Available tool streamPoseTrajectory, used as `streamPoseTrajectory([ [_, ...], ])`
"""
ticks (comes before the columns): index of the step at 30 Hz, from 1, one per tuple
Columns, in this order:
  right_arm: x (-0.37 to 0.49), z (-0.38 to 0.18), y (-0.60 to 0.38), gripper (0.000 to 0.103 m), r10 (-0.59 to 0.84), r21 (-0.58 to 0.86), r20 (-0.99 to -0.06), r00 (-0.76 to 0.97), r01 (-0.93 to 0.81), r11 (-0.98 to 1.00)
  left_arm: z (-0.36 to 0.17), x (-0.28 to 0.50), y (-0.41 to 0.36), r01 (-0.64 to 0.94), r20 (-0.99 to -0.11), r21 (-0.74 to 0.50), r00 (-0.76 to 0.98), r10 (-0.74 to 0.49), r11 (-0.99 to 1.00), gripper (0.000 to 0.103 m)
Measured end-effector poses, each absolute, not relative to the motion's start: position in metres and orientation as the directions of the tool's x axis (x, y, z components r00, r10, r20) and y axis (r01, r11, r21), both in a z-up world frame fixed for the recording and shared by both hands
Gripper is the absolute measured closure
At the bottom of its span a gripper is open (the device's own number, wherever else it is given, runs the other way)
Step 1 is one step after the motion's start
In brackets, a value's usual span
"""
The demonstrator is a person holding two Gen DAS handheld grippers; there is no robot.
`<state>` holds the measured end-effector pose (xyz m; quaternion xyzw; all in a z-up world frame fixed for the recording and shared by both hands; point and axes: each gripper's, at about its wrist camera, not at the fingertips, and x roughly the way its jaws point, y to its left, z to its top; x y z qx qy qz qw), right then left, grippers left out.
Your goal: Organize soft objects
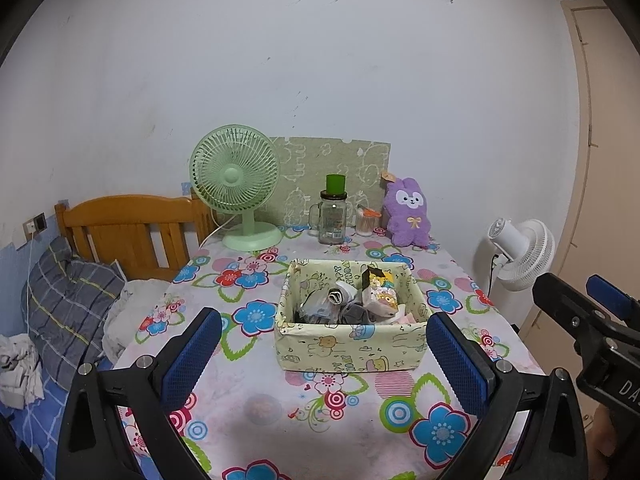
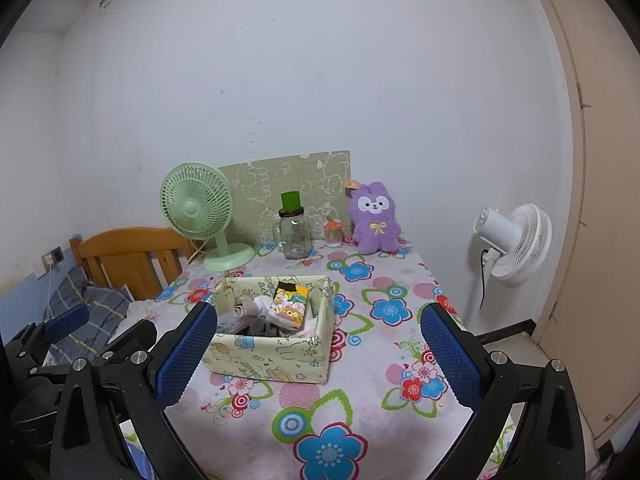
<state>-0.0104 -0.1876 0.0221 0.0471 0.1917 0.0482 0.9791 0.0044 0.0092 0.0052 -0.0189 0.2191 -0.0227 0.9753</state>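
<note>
A pale yellow fabric storage box (image 1: 352, 350) (image 2: 272, 358) stands mid-table, holding rolled grey and white socks (image 1: 340, 296) (image 2: 250, 307) and a cartoon-printed tissue pack (image 1: 382, 294) (image 2: 290, 306). A purple plush rabbit (image 1: 408, 212) (image 2: 376, 218) sits upright at the table's back. My left gripper (image 1: 324, 354) is open and empty, held in front of the box. My right gripper (image 2: 318, 354) is open and empty, right of the box; it also shows at the right edge of the left wrist view (image 1: 576, 300).
A flowered tablecloth (image 1: 248, 380) (image 2: 380, 360) covers the table. At the back stand a green desk fan (image 1: 236, 192) (image 2: 200, 216), a glass jar mug with green lid (image 1: 332, 212) (image 2: 294, 228) and a cotton swab jar (image 1: 366, 222) (image 2: 333, 234). A bed with plaid pillow (image 1: 68, 300) lies left; a white floor fan (image 1: 520, 252) (image 2: 516, 240) stands right.
</note>
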Motion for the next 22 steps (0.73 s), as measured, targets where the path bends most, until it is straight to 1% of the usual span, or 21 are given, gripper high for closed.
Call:
streamPoseTrajectory([
  [16,-0.0051,0.021,-0.186,0.0,0.111,0.111,-0.381,0.918,-0.074,0.991,0.0034,0.0101,0.0166,0.038,-0.427,-0.069,0.902,-0.064,0.997,0.0],
  [22,-0.0034,0.0197,-0.1844,0.0,0.112,0.11,-0.386,0.916,-0.075,0.991,0.0022,0.0111,0.0173,0.04,-0.427,-0.057,0.902,-0.06,0.998,0.0],
])
